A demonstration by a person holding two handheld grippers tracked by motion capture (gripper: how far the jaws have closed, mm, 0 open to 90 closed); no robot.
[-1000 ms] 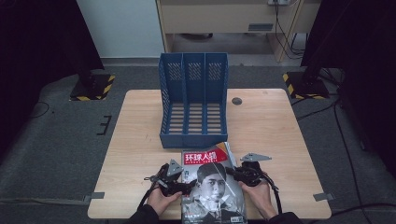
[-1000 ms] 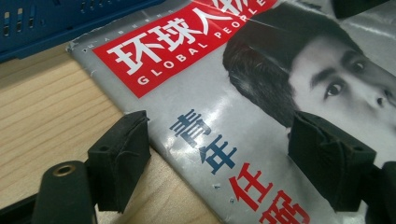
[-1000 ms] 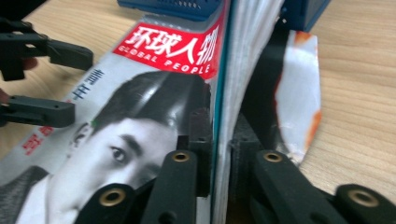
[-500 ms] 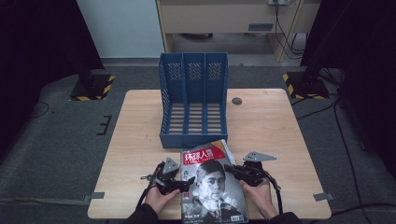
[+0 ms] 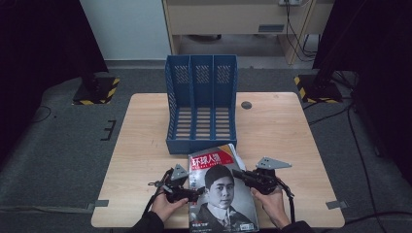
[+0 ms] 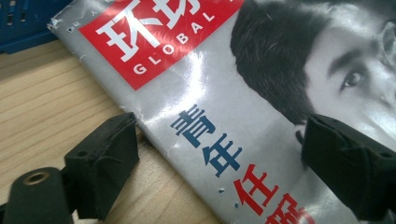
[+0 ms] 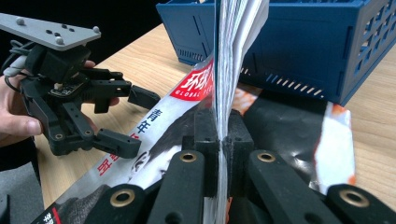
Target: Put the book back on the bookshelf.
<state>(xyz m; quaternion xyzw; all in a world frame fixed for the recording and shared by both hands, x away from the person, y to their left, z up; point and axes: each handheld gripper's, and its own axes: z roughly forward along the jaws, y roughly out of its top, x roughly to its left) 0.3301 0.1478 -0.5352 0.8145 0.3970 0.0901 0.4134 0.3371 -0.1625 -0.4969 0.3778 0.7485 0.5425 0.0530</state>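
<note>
A magazine (image 5: pixel 221 189) with a red title block and a portrait cover lies at the table's near edge, in front of a blue three-slot file rack (image 5: pixel 201 104). My right gripper (image 5: pixel 248 177) is shut on the magazine's right edge, and the pages (image 7: pixel 224 70) stand up between its jaws. My left gripper (image 5: pixel 187 191) is open at the magazine's left edge. Its pads (image 6: pixel 102 163) sit on either side of the spine edge of the cover (image 6: pixel 224 116), without pinching it. From the right gripper view, the left gripper (image 7: pixel 126 119) is open over the cover.
A second magazine (image 7: pixel 299 126), black with orange and white, lies under the first one, close to the rack (image 7: pixel 299 51). A small black disc (image 5: pixel 246 105) sits on the wooden table (image 5: pixel 145 145) to the rack's right. Yellow-black striped bases (image 5: pixel 318 87) stand on the floor beyond.
The magazine tilted briefly and has settled straight again near the front edge. Both grippers have shifted slightly inward along its sides.
</note>
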